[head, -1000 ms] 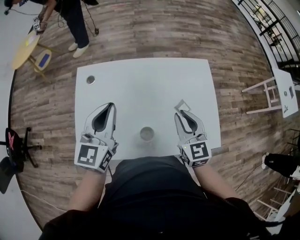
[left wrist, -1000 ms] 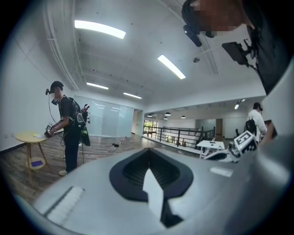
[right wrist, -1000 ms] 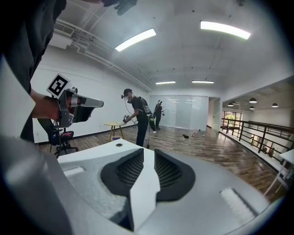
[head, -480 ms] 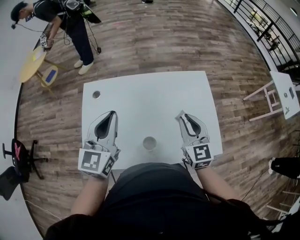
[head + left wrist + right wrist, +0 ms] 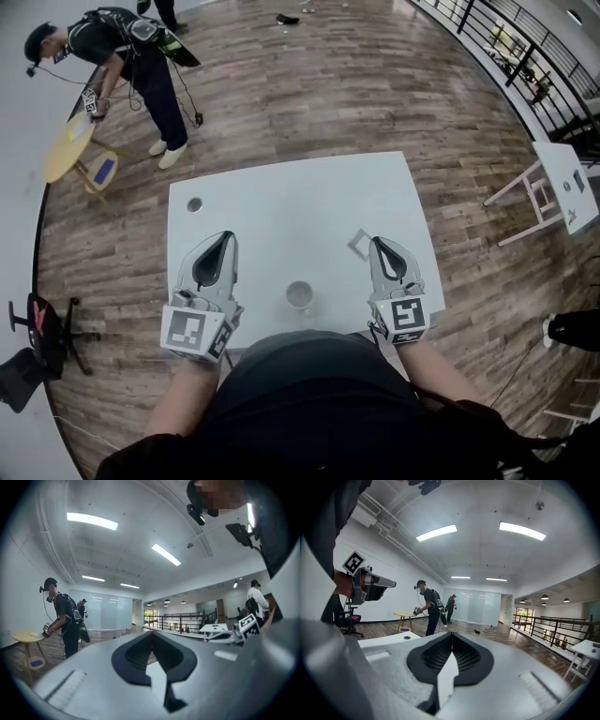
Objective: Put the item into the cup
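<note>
Grasping: right gripper [image 5: 379,244] jaws just closed together, perhaps nipping the item [image 5: 359,244] at its tip; next, carry it back-left over the cup [image 5: 299,296].

The white surface [image 5: 281,187] stood on a wood-plank floor [image 5: 309,84]. A small round grey fitting [image 5: 194,204] sat near the surface's far left corner. Beyond that corner, a person in dark clothing [image 5: 141,66] bent over a round yellow table [image 5: 66,150]. A black office chair [image 5: 37,323] stood off the left edge. A white side table [image 5: 562,183] and a black railing [image 5: 497,37] lay off the right edge.
</note>
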`<move>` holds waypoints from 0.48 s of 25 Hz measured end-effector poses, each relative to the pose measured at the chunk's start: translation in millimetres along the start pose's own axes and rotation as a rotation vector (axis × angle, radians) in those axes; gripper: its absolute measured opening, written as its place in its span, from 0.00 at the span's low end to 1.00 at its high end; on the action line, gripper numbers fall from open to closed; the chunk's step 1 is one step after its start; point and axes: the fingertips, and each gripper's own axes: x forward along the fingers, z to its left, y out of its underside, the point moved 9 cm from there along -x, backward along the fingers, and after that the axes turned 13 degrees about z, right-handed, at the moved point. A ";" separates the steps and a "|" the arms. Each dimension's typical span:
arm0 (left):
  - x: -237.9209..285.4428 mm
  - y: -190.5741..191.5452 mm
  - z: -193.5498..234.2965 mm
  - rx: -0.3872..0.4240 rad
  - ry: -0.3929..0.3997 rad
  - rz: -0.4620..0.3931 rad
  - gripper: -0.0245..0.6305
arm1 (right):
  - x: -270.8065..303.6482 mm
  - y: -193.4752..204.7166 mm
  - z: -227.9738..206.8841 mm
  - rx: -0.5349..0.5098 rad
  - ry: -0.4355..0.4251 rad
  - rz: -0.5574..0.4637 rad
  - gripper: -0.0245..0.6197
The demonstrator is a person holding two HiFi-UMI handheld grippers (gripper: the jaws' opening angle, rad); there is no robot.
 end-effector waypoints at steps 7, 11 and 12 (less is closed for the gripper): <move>-4.8 7.7 2.6 -0.017 -0.022 0.004 0.04 | -6.5 3.6 -12.2 0.031 0.051 -0.018 0.04; -7.0 15.7 9.4 -0.027 -0.038 0.014 0.04 | -2.6 1.1 -16.1 0.038 0.055 -0.025 0.04; -7.0 17.5 10.7 -0.032 -0.042 0.014 0.04 | -1.6 0.5 -15.8 0.029 0.053 -0.029 0.04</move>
